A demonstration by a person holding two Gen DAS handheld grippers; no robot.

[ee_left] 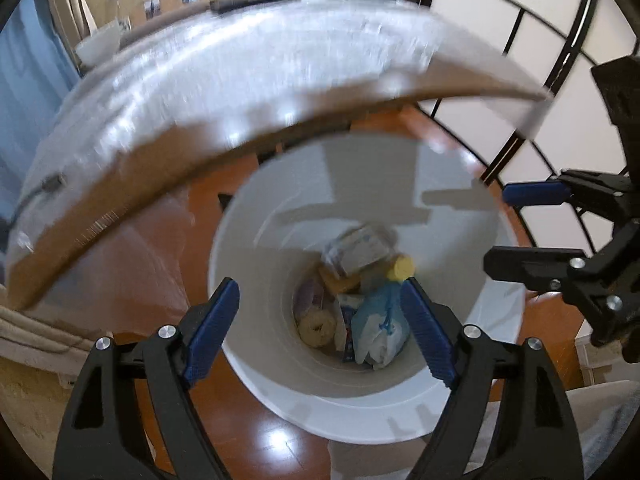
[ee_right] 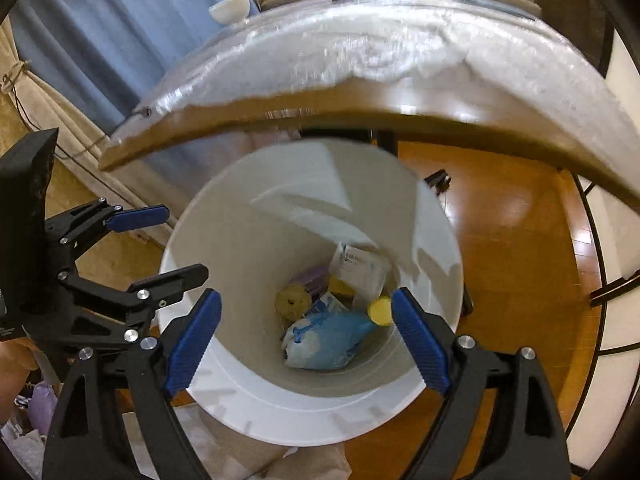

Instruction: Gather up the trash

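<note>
A white trash bin (ee_left: 256, 364) (ee_right: 224, 396) stands on the floor, and both grippers hover over its mouth. At its bottom lie a blue-and-white plastic bag (ee_left: 380, 328) (ee_right: 324, 340), a yellow cap (ee_left: 401, 267) (ee_right: 380, 311), a round yellow piece (ee_left: 318, 324) (ee_right: 293, 301) and a white packet (ee_left: 360, 250) (ee_right: 360, 266). My left gripper (ee_left: 320, 286) (ee_right: 184, 240) is open with nothing between its blue pads. My right gripper (ee_right: 307, 294) (ee_left: 497, 227) is open too and holds nothing. They hang side by side, apart from each other.
A table (ee_left: 132, 184) (ee_right: 400, 114) under a clear plastic sheet overhangs the bin's far side. A white bowl (ee_right: 230, 8) sits on it. There is glossy wooden floor (ee_right: 504, 248) around the bin, a curtain (ee_right: 80, 120) at the left and a dark-framed white screen (ee_left: 516, 40).
</note>
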